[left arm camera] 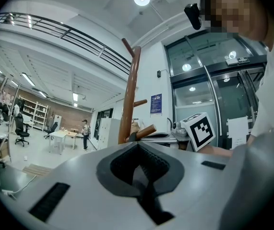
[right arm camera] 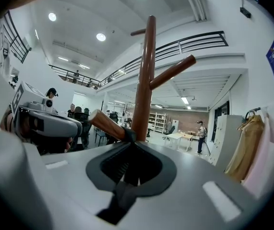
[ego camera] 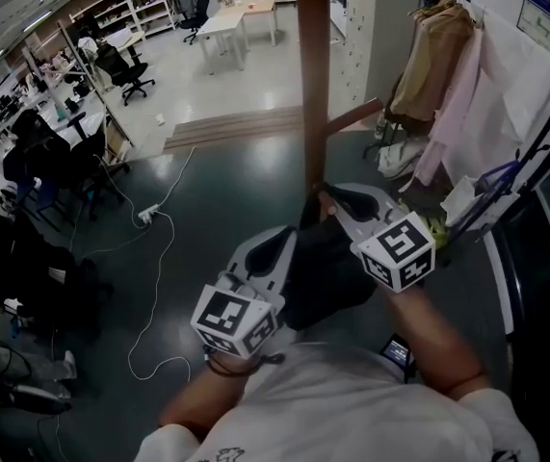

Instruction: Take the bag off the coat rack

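The brown wooden coat rack (ego camera: 314, 85) rises in the middle of the head view, with pegs slanting off its pole (right arm camera: 144, 80). A black bag (ego camera: 330, 275) hangs low against the pole between my two grippers. Its dark strap (right arm camera: 126, 136) loops over a lower peg (right arm camera: 109, 123). My right gripper (ego camera: 325, 192) is at that peg, and its jaws (right arm camera: 129, 145) are shut on the strap. My left gripper (ego camera: 292, 231) sits just left of the bag's top. It is shut (left arm camera: 137, 145) with dark bag material between its pads. The pole (left arm camera: 128, 99) stands right behind it.
A clothes rail with beige and pink garments (ego camera: 448, 75) stands to the right by a glass door. White cables (ego camera: 154, 258) trail over the dark floor at left. Office chairs (ego camera: 125, 70), desks and low wooden steps (ego camera: 236, 128) lie farther back.
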`<action>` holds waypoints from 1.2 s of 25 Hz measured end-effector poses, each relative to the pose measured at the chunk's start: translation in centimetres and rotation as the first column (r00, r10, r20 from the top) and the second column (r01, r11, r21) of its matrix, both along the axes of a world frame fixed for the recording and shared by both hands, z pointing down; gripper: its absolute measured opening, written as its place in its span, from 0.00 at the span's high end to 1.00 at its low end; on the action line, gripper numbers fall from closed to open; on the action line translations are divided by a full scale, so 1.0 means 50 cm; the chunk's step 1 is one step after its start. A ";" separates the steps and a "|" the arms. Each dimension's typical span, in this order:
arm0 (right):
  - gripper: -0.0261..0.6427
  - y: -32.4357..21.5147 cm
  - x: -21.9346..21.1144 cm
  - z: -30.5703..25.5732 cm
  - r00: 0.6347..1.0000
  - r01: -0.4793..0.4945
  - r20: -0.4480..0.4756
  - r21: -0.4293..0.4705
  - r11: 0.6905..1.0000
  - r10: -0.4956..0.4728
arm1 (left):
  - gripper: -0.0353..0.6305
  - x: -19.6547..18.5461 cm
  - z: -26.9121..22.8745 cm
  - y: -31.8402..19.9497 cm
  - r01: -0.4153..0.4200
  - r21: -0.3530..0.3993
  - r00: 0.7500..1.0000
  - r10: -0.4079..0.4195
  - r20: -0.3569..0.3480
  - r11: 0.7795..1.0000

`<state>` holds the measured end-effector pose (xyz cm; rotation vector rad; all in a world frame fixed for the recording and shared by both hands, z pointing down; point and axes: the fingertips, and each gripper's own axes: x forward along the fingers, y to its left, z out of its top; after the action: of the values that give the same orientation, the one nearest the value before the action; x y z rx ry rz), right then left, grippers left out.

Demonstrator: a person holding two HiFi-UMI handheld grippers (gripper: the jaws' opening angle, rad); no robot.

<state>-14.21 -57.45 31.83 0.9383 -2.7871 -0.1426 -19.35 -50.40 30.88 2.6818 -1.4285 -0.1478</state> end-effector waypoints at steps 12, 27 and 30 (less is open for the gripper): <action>0.93 0.119 0.050 -0.075 0.996 0.063 0.063 0.053 0.997 -0.066 | 0.94 0.041 -0.045 0.109 0.057 0.048 0.998 -0.058 0.006 0.997; 0.93 0.272 0.175 0.012 0.982 0.098 0.164 -0.005 0.995 -0.096 | 0.94 0.167 0.027 0.272 0.162 0.015 0.986 -0.162 0.035 0.987; 0.93 0.306 0.186 0.034 0.981 0.112 0.164 -0.024 0.993 -0.107 | 0.94 0.173 0.049 0.305 0.196 -0.004 0.980 -0.196 0.046 0.981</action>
<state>-4.91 -42.16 33.55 0.8229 -2.9820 -0.0366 -10.71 -35.14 33.31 2.5489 -1.7022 -0.0953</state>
